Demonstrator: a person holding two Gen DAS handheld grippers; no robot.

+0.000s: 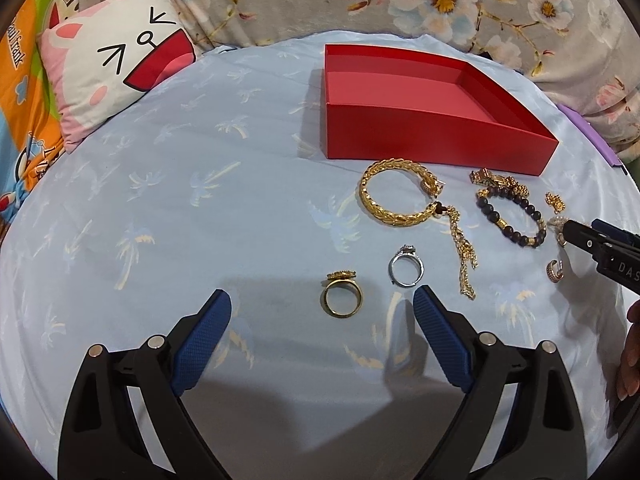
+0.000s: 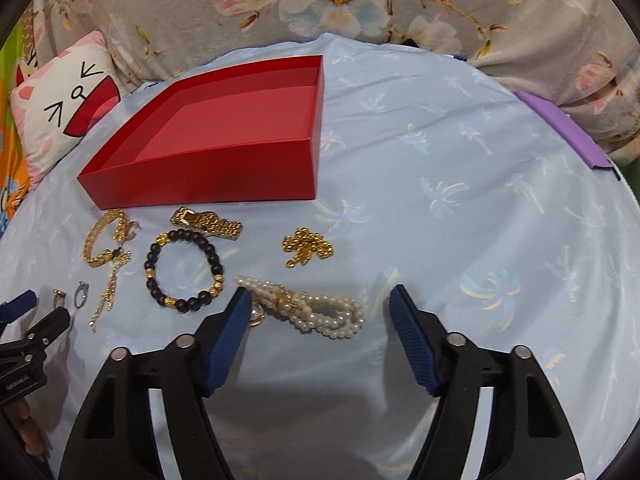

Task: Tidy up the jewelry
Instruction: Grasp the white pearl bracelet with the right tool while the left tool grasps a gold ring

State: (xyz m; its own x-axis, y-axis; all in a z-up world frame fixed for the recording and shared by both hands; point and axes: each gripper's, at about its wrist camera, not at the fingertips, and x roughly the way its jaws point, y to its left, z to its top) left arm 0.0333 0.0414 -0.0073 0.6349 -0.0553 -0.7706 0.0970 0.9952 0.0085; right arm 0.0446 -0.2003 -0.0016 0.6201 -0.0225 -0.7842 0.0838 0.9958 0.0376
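An empty red box (image 1: pixel 420 136) (image 2: pixel 200 176) stands on the pale blue sheet. In front of it lie a gold bangle (image 1: pixel 396 196), a gold chain (image 1: pixel 464 256), a silver ring (image 1: pixel 406 266), a dark bead bracelet (image 2: pixel 184 268), a gold watch band (image 2: pixel 208 222) and a gold bead cluster (image 2: pixel 306 248). My left gripper (image 1: pixel 324 300) is open low over the sheet, with a gold ring (image 1: pixel 343 298) lying untouched between its tips. My right gripper (image 2: pixel 320 296) is open around a pearl bracelet (image 2: pixel 320 312), whose end lies by the left fingertip.
A cartoon pillow (image 1: pixel 120 72) lies at the back left. A floral blanket (image 2: pixel 360 8) runs along the back. A purple item (image 2: pixel 564 132) sits at the right edge of the sheet. A small earring (image 1: pixel 555 274) lies near the right gripper's finger (image 1: pixel 580 236).
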